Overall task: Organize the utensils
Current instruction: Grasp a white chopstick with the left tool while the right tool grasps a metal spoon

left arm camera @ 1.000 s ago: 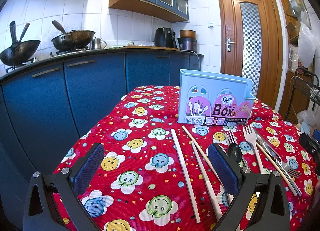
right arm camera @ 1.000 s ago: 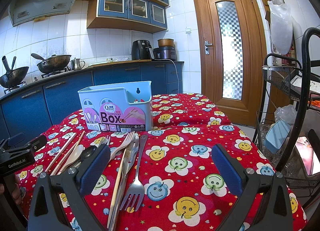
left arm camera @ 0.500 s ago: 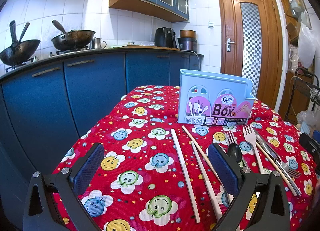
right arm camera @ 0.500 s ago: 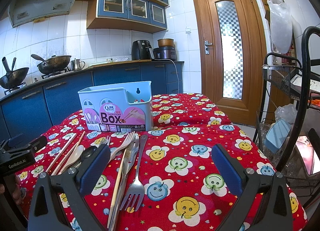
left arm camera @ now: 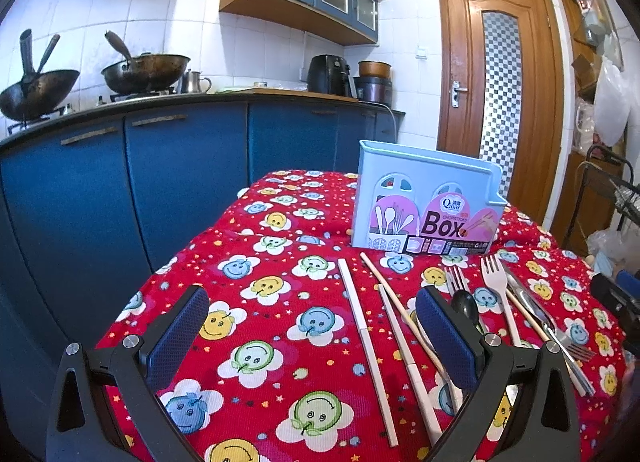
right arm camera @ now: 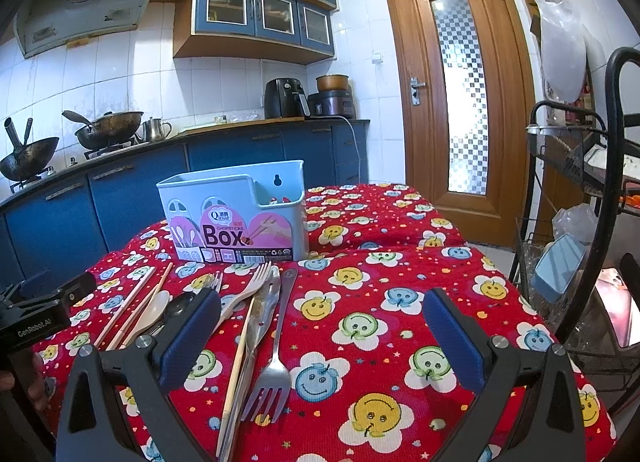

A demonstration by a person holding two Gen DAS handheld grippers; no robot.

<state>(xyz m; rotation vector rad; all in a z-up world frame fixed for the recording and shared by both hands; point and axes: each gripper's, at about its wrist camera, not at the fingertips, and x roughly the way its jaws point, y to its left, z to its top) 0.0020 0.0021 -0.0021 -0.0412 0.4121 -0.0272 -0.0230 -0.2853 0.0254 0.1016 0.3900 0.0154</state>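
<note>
Left gripper (left arm camera: pixel 312 326) spread wide, holding nothing, low over the red smiley tablecloth (left arm camera: pixel 256 286). Right gripper (right arm camera: pixel 322 326) also spread, nothing between its pads. Utensils lie loose on the cloth in front of the light-blue chopsticks box (left arm camera: pixel 426 201), which stands toward the table's far edge. Left view: three chopsticks (left arm camera: pixel 366 338), black spoon (left arm camera: pixel 464 304), cream fork (left arm camera: pixel 496 282). Only the right view shows the box's open compartment (right arm camera: pixel 280 197), a metal fork (right arm camera: pixel 274 366) and a cream spoon (right arm camera: pixel 154 308).
</note>
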